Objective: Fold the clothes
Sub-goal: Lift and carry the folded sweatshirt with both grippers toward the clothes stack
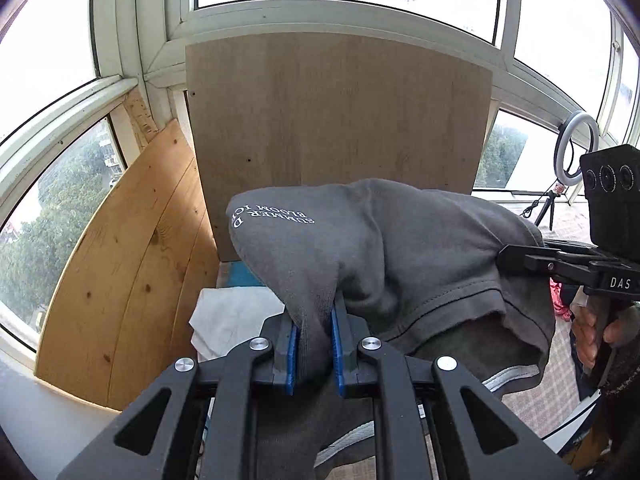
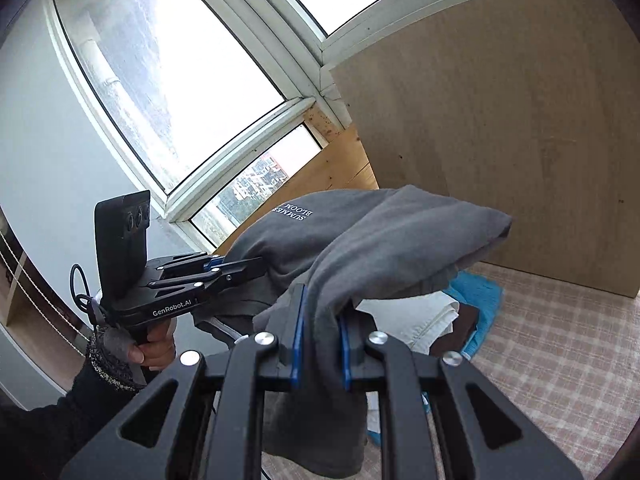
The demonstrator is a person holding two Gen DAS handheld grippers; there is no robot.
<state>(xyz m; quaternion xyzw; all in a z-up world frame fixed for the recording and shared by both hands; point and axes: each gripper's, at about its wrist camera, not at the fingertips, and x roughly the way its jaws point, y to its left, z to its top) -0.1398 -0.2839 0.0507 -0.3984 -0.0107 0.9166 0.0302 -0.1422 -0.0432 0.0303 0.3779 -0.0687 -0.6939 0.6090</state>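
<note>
A grey garment [image 1: 400,248] with white lettering hangs in the air between both grippers, bunched and draped. My left gripper [image 1: 314,320] is shut on a fold of it, the cloth pinched between the blue pads [image 1: 291,356]. In the right wrist view my right gripper [image 2: 322,324] is likewise shut on the grey garment [image 2: 400,240], which sags over and below the jaws. The left gripper [image 2: 240,266] shows at the left of that view, held by a hand in a dark sleeve. The right gripper [image 1: 508,258] shows at the right edge of the left wrist view.
A brown board [image 1: 340,120] leans against the windows behind, with a pine board [image 1: 132,260] beside it. Below the garment lie white cloth [image 2: 420,312], blue cloth [image 2: 484,296] and a dark piece on a checked surface [image 2: 560,340]. A ring light [image 1: 576,152] stands at the right.
</note>
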